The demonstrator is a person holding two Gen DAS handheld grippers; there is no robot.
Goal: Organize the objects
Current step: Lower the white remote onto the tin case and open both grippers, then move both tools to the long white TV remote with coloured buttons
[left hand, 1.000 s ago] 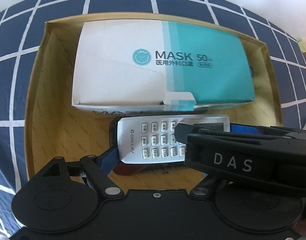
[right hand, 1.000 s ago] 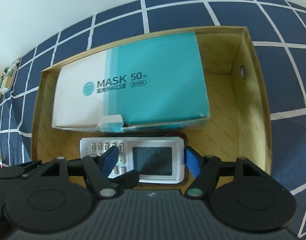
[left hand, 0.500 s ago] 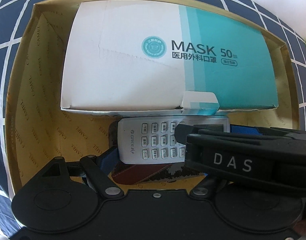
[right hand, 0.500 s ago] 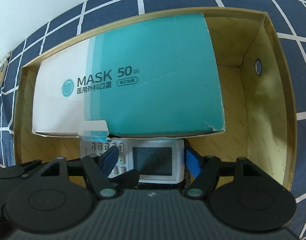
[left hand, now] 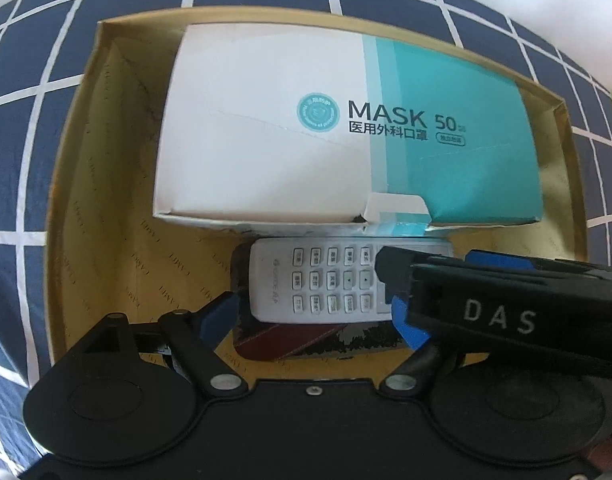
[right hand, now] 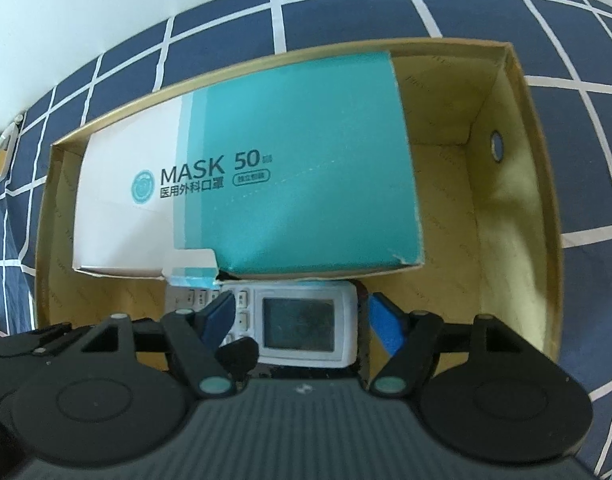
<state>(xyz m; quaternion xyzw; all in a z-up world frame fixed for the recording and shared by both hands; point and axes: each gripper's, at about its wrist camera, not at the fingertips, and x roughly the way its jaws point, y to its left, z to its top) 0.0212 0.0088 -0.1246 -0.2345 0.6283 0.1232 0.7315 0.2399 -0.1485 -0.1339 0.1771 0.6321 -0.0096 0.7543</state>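
A white remote [left hand: 326,284] lies flat in the gold cardboard box [left hand: 78,184], on a dark red flat item [left hand: 290,340] and just in front of the white-and-teal mask box [left hand: 306,140]. Both grippers point down at it. My left gripper [left hand: 316,316] straddles the keypad end; its jaws are opening, and the left blue pad [left hand: 222,312] stands just off the remote's end. My right gripper [right hand: 304,318] is over the remote's screen end [right hand: 298,328]. Its jaws are opening too, with a dark gap between the right pad [right hand: 386,324] and the remote. Its black housing marked DAS [left hand: 506,312] crosses the left wrist view.
The box sits on a dark blue cloth with white checks [right hand: 346,8]. A round hole [right hand: 496,144] pierces the box's right wall. Bare box floor shows right of the mask box [right hand: 466,240] and left of it [left hand: 106,240]. Small items lie at the cloth's far left [right hand: 2,152].
Both pairs of jaws have widened slightly. The left pad and the right pad, which touched the remote's two ends, now stand just off them. The remote has stayed in place.
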